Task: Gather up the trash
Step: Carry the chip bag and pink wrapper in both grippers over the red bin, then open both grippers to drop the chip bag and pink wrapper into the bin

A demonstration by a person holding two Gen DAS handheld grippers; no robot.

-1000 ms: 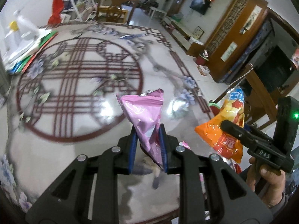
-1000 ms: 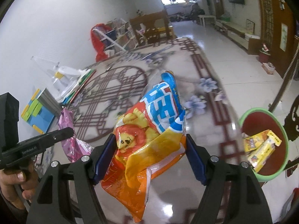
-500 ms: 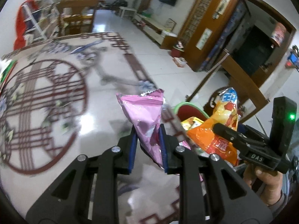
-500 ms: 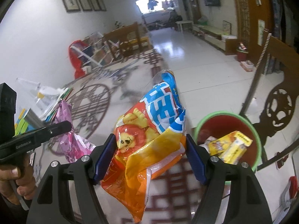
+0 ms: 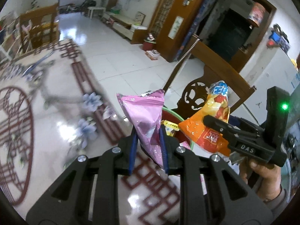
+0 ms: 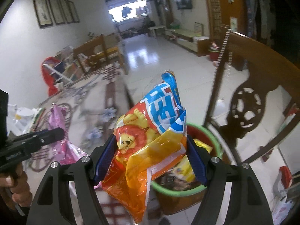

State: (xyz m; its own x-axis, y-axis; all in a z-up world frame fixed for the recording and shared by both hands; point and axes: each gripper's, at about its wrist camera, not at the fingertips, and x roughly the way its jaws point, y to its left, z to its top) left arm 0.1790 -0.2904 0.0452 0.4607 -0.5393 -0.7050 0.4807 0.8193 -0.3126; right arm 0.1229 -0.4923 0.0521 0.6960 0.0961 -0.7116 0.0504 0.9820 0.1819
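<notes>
My left gripper (image 5: 148, 148) is shut on a pink foil snack bag (image 5: 144, 118), which stands up between the blue pads. My right gripper (image 6: 150, 157) is shut on a large orange and blue chip bag (image 6: 150, 140) with a lion printed on it. A red bin with a green rim (image 6: 215, 136) sits on the floor just beyond and below the chip bag, with yellow wrappers (image 6: 202, 144) inside. In the left wrist view the bin (image 5: 172, 114) shows partly behind the pink bag, and the right gripper holds the chip bag (image 5: 204, 131) over its right side.
A carved wooden chair (image 6: 249, 101) stands right behind the bin. The patterned glossy table top (image 5: 56, 112) spreads to the left, its edge close to the bin. Tiled floor (image 6: 159, 60) runs down the hall towards wooden furniture (image 6: 97, 50).
Both grippers have swung right from over the table middle to the table edge, each still gripping its bag. The bin now lies directly under the chip bag.
</notes>
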